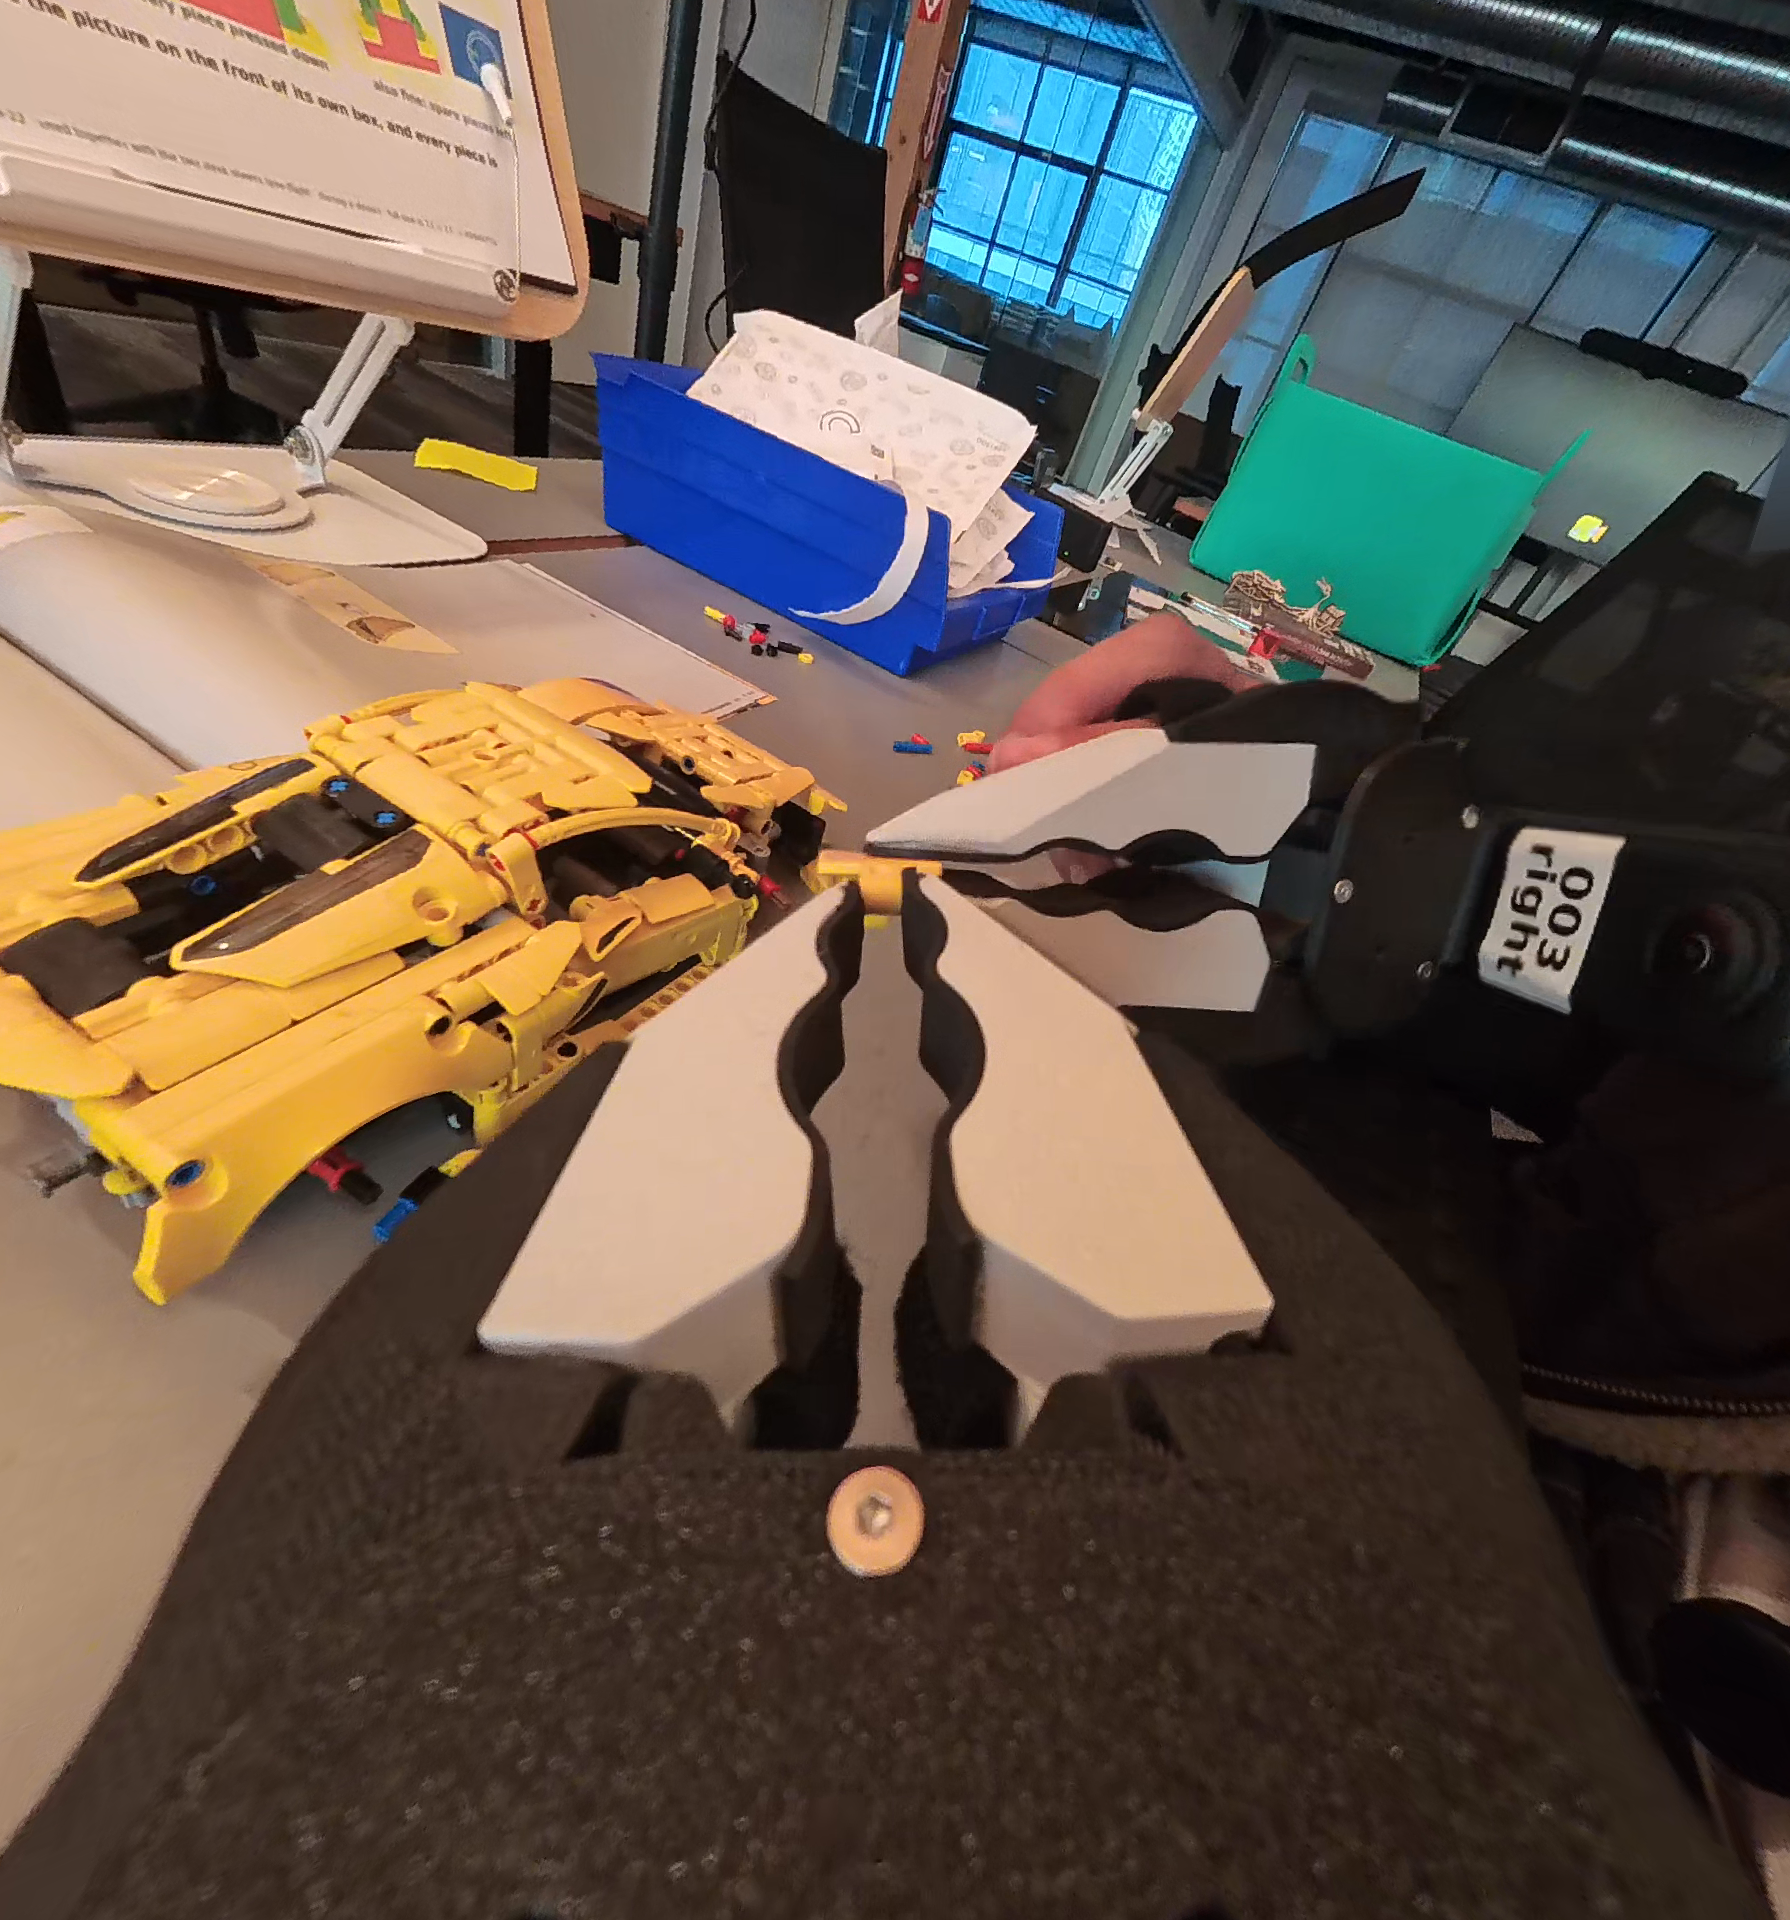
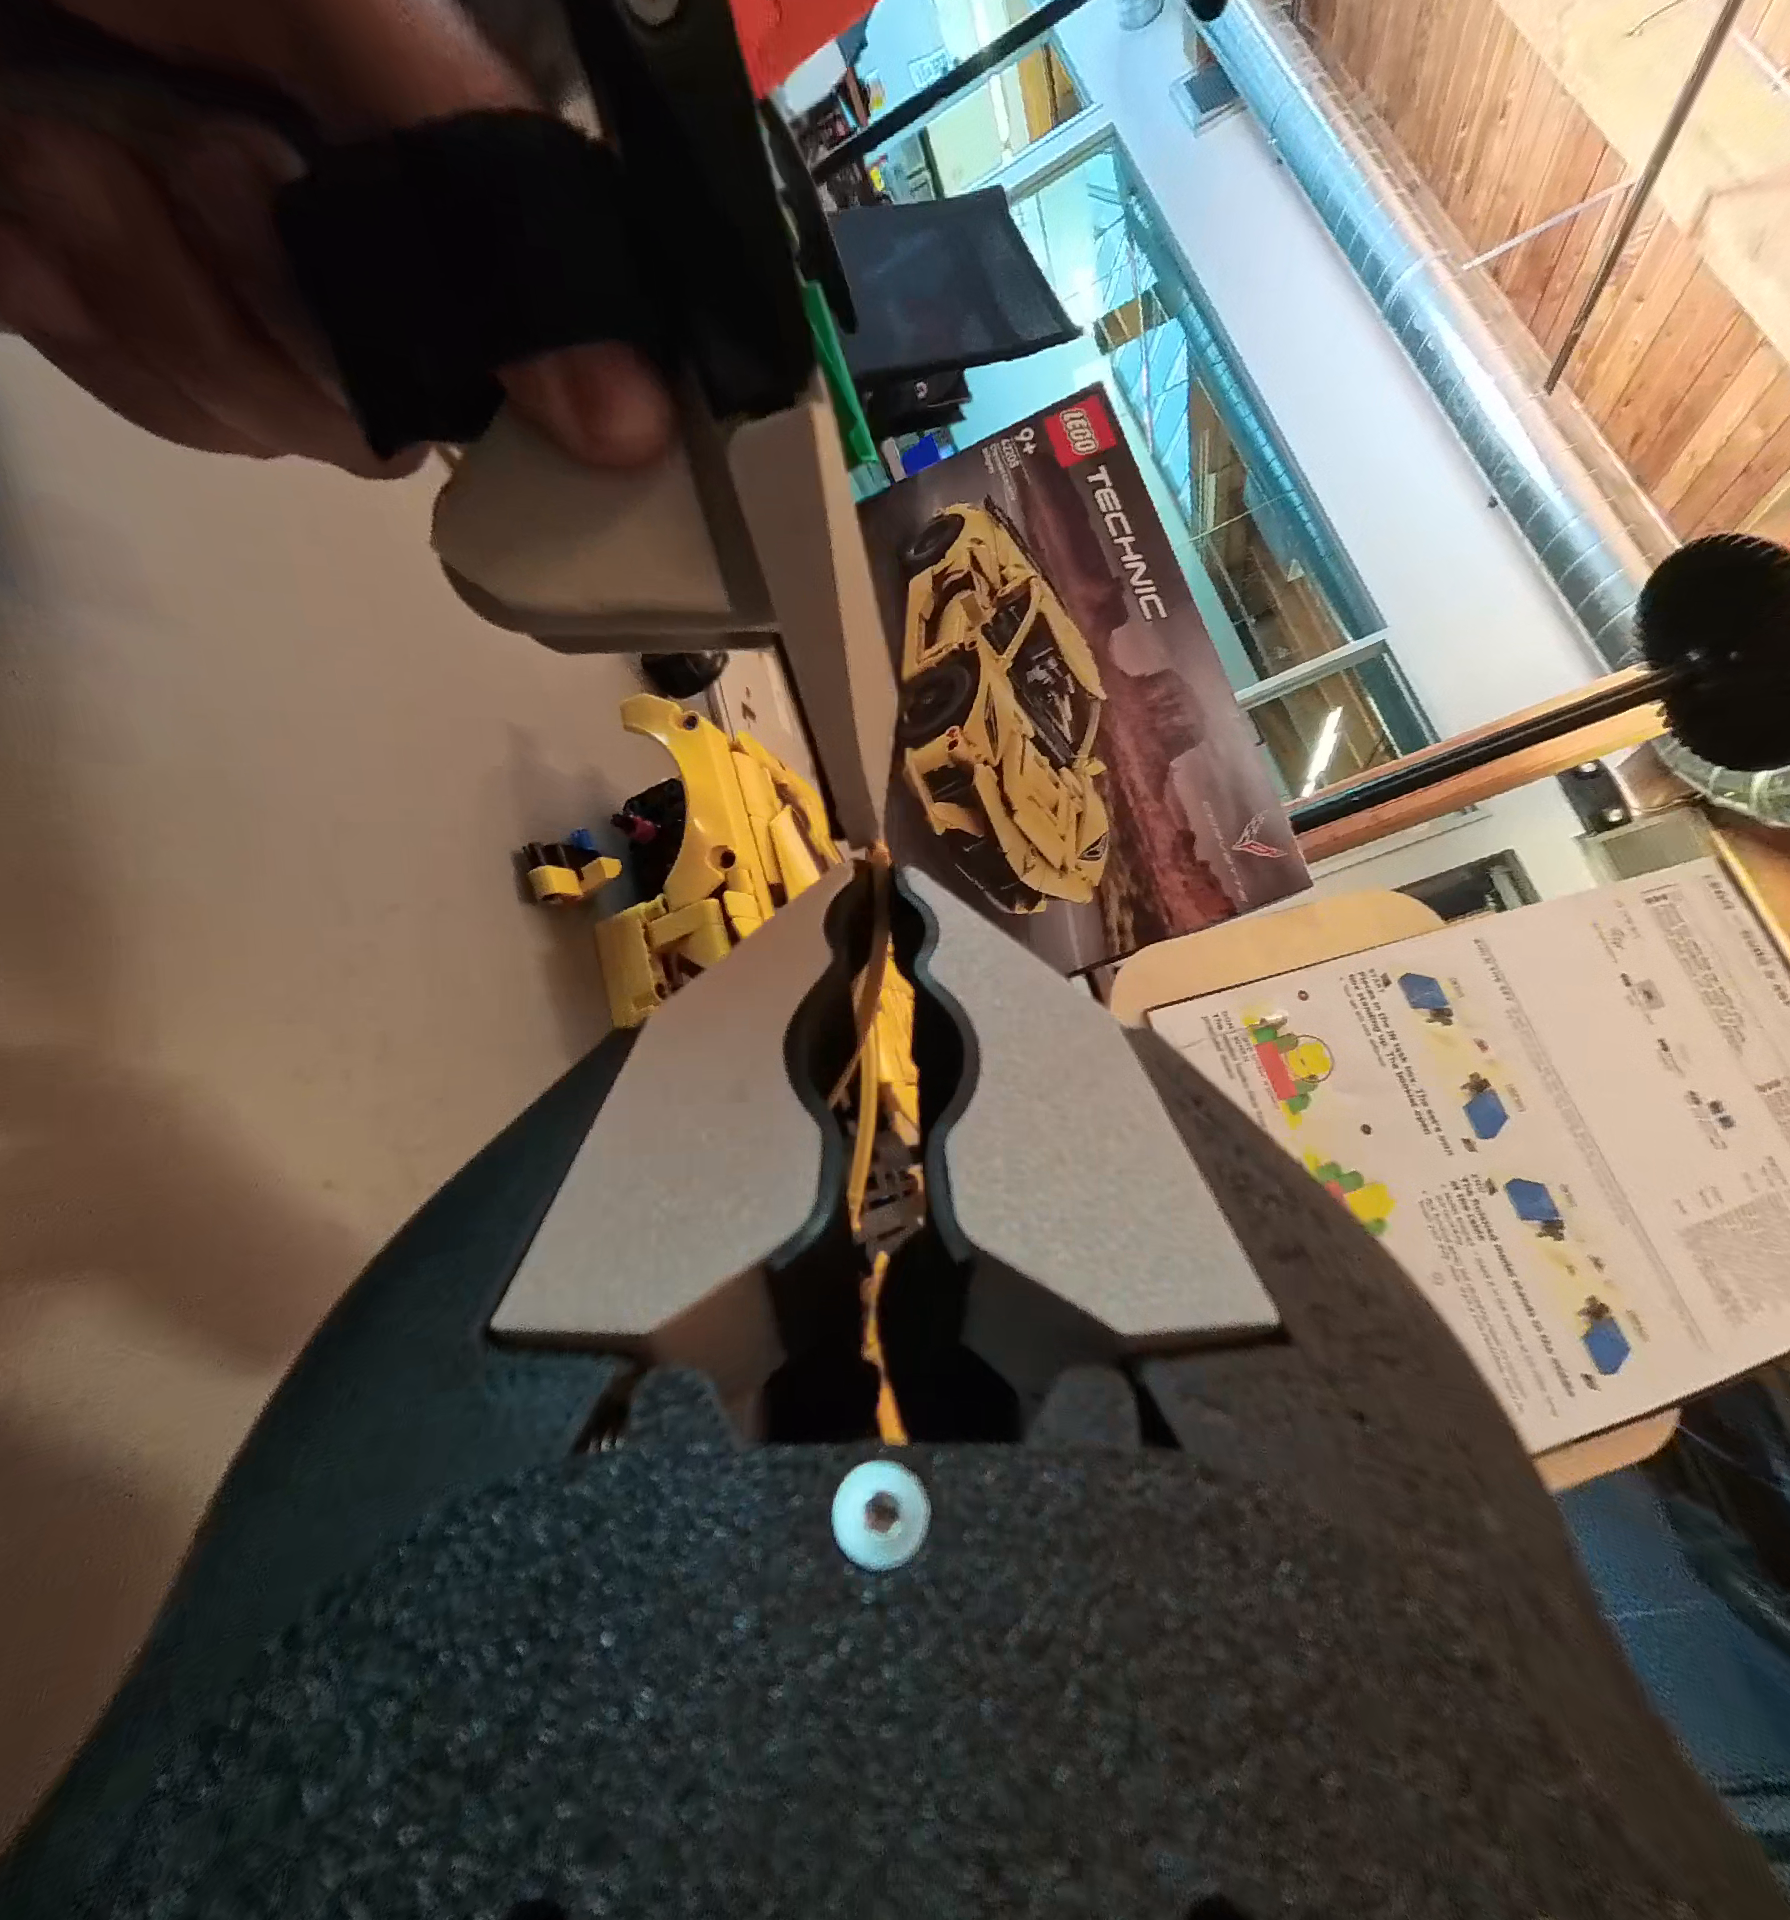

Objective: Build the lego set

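A mostly built yellow lego car (image 1: 351,914) lies on the grey table (image 1: 91,1455), to the left of both grippers. My left gripper (image 1: 878,896) is shut on a small yellow lego piece (image 1: 875,881) just off the car's near end. My right gripper (image 1: 896,847) comes in from the right and is shut on the same piece. In the right wrist view my right gripper (image 2: 875,875) pinches the thin yellow piece (image 2: 876,857), and the left gripper (image 2: 863,821) reaches down to it from above. The car (image 2: 725,852) lies behind the fingers.
A blue bin (image 1: 766,520) stuffed with paper stands at the back, with a green bag (image 1: 1369,520) to its right. Loose small pieces (image 1: 761,634) lie before the bin. An instruction board on a stand (image 1: 247,156) is at back left. The set's box (image 2: 1057,707) stands behind the car. Both grippers' tips are close together, under 4 cm apart.
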`<act>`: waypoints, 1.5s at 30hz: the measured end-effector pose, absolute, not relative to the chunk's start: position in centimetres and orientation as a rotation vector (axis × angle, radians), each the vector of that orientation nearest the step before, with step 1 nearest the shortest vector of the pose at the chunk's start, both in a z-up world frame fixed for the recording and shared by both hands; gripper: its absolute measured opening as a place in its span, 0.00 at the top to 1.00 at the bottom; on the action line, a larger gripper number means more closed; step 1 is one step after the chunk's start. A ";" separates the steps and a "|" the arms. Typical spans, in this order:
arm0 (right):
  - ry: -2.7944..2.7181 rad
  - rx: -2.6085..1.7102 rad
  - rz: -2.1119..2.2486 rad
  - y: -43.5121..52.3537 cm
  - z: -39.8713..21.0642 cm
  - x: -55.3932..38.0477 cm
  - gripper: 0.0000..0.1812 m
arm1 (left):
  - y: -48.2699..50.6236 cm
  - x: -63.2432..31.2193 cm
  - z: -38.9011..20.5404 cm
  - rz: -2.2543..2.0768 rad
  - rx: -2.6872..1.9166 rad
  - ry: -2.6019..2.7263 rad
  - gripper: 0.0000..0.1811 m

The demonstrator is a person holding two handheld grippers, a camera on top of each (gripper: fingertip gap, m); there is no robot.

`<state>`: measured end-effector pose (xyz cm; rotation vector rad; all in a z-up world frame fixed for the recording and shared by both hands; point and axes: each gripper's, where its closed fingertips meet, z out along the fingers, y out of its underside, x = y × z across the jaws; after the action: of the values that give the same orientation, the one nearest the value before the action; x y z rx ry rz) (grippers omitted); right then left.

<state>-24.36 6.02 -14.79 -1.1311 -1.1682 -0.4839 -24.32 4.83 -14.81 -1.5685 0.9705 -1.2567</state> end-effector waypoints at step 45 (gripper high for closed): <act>-1.011 -1.197 -0.424 6.7 -13.6 -23.1 0.97 | 4.8 -26.0 -11.1 -1.391 -1.389 0.870 0.97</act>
<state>-23.05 6.71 -13.57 -1.1975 -1.0110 -0.4244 -26.04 4.76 -11.08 -1.3889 0.8697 -1.3906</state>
